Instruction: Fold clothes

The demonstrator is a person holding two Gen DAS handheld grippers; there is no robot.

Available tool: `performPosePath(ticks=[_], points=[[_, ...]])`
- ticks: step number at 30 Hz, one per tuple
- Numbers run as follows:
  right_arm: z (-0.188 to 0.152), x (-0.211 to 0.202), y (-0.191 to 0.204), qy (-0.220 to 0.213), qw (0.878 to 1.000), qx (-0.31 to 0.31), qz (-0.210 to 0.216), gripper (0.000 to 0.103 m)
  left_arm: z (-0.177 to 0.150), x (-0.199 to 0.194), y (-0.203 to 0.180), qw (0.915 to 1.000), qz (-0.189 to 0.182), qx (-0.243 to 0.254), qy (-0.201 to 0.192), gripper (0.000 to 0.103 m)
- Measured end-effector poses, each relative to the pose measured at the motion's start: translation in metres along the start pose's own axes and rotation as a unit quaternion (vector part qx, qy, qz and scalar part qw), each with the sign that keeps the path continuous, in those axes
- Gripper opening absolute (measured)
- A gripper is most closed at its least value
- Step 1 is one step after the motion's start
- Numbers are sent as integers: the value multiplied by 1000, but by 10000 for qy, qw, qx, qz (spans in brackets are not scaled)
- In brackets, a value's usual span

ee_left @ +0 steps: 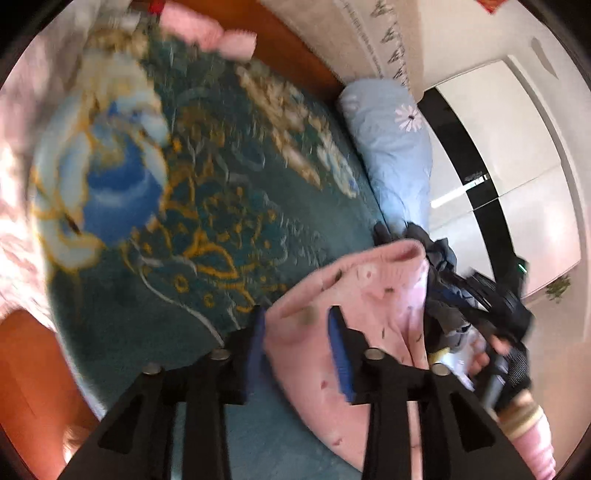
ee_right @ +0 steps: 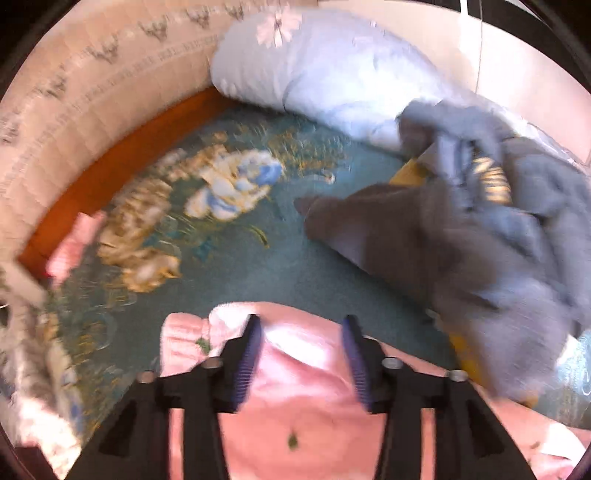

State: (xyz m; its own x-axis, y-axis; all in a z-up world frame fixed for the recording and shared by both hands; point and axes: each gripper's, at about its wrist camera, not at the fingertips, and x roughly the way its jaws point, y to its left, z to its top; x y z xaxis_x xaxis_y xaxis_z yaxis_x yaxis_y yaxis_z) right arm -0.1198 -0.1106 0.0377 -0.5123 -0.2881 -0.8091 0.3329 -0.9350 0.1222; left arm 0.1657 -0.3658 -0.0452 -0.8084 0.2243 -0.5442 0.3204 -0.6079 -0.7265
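Pink garment (ee_left: 354, 325) sits nearest the lens in both wrist views, bunched up, no tidy fold visible. Left gripper (ee_left: 297, 332): jaws apart, pink cloth lying between the blue pads; can't tell if they pinch it, they look open around it. Right gripper (ee_right: 301, 343): jaws apart too, pink garment (ee_right: 295, 398) spread under and between them, cuff or hem end near the left pad. Both frames motion-blurred.

Progress, my read: early. Pink garment is only being gathered or positioned on the bed; no finished stack seen. Still to do: flatten, fold, then the rest of the pile.

Left to right, left wrist view: pale patterned bedding at the bed's left edge, teal floral bedspread (ee_left: 207, 229) covering the bed middle, another pink piece (ee_left: 210, 26) at the far edge by the wooden bed frame (ee_left: 295, 48), light blue pillow (ee_left: 391, 147) at the far right corner, dark clothes (ee_left: 439, 254) just beyond the pink garment, right hand (ee_left: 491, 354) on its gripper handle, white wardrobe (ee_left: 498, 147) off the bed.

Right wrist view: pink piece (ee_right: 77, 243) at the left edge, teal bedspread (ee_right: 258, 266), pillow (ee_right: 325, 70) at the far edge, grey-brown clothes pile (ee_right: 461, 236) on the right side.

In the way: the unfolded pile sits near the pink garment's right side, crowding the flat area; bedspread middle looks free for laying out.
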Motion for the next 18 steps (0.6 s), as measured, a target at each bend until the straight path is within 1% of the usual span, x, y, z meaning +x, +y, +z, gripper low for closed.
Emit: performPosePath(ticks=[2, 4, 6, 8, 9, 10, 11, 12, 13, 15, 16, 18], points=[[-12, -39, -22, -189, 9998, 27, 50, 62, 2, -6, -13, 9996, -5, 200, -206, 47], [-27, -82, -58, -444, 9986, 277, 72, 62, 1, -5, -32, 9984, -156, 458, -293, 50], [-44, -126, -99, -763, 9950, 635, 136, 63, -11, 3, -52, 9962, -450, 719, -203, 54], [-67, -174, -148, -1236, 9855, 1141, 237, 69, -24, 14, -73, 9926, -719, 974, -54, 57], [-81, -194, -171, -1455, 9803, 1317, 216, 71, -33, 20, -84, 9903, -807, 1131, 58, 57], [-95, -213, -192, -1663, 9751, 1458, 173, 75, -42, 25, -95, 9878, -857, 1292, 141, 57], [-114, -234, -217, -1885, 9690, 1597, 111, 79, -50, 27, -105, 9852, -826, 1489, 174, 57], [-132, -251, -240, -2042, 9640, 1706, 51, 81, -60, 29, -116, 9819, -753, 1726, 191, 57], [-147, -264, -258, -2116, 9605, 1809, 14, 85, -70, 32, -128, 9778, -638, 1985, 198, 58], [-186, -282, -303, -2197, 9496, 2234, -30, 88, -90, 39, -151, 9686, -436, 2438, 227, 61], [-207, -290, -326, -2229, 9429, 2473, -47, 89, -100, 43, -162, 9639, -397, 2619, 266, 63], [-241, -296, -366, -2229, 9275, 3001, -56, 97, -115, 51, -177, 9574, -419, 2826, 413, 64]])
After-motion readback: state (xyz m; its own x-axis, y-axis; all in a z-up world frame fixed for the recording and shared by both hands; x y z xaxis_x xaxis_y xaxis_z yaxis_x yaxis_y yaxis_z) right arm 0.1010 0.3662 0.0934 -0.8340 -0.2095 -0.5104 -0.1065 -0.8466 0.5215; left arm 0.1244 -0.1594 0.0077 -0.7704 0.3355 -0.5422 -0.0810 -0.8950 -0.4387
